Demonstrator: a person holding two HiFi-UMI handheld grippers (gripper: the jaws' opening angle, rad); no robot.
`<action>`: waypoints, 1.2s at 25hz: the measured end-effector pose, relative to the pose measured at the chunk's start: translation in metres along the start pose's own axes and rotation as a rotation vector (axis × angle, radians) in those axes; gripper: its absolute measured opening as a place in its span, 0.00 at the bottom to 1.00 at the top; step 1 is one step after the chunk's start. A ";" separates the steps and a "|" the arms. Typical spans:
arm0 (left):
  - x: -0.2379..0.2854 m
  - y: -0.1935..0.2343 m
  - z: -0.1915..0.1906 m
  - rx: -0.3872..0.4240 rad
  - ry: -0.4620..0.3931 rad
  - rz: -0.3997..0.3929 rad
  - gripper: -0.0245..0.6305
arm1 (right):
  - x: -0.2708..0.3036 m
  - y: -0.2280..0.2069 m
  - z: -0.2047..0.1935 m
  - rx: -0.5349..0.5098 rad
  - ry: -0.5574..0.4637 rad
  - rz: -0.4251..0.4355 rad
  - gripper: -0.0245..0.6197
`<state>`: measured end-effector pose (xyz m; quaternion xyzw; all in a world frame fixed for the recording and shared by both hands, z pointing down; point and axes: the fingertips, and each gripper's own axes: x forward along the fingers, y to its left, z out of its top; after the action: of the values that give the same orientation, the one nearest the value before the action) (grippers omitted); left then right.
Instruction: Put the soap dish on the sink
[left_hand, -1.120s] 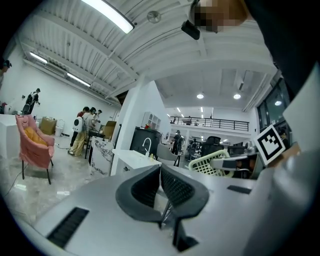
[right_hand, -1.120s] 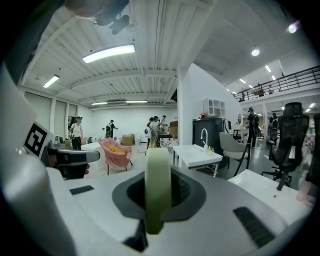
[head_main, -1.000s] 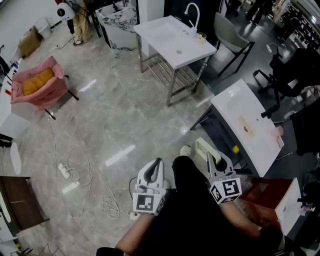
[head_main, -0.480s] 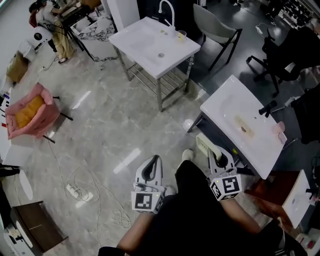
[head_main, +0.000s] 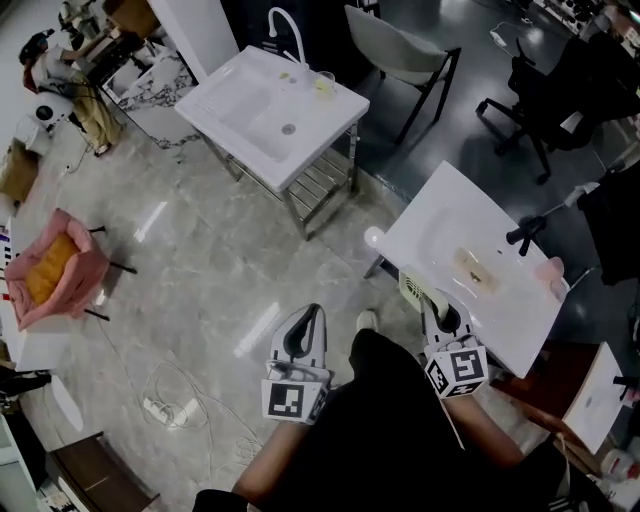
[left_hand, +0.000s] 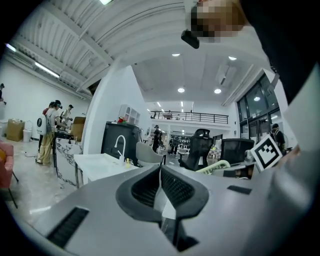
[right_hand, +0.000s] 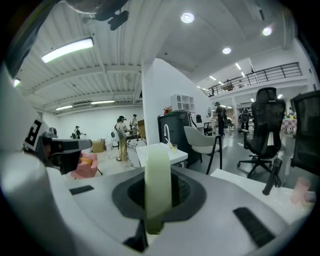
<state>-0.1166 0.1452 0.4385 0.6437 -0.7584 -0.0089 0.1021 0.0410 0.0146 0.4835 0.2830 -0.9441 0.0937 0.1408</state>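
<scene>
Floor: grey marble floor is stretching out below me.
Left tongs: I am keeping them pressed together, gripping nothing.
Right tongs: I am clamping the pale green soap dish edge-on, just beside the near sink, not on it.

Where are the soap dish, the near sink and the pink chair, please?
soap dish (right_hand: 158, 185): right gripper view, its pale green upright edge.
near sink (head_main: 420, 240): head view, its bare white top.
pink chair (head_main: 85, 285): head view, its pink side.
</scene>
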 end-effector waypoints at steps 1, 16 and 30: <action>0.012 -0.001 0.002 0.001 0.003 -0.009 0.06 | 0.009 -0.012 0.003 0.040 0.003 -0.014 0.06; 0.167 -0.016 0.023 0.016 0.016 -0.133 0.06 | 0.069 -0.145 0.021 0.203 -0.016 -0.168 0.06; 0.245 -0.023 0.009 0.013 0.089 -0.366 0.06 | 0.077 -0.218 0.014 0.395 -0.011 -0.456 0.06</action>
<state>-0.1331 -0.0997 0.4613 0.7714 -0.6233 0.0061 0.1280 0.0983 -0.2078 0.5160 0.5101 -0.8204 0.2402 0.0953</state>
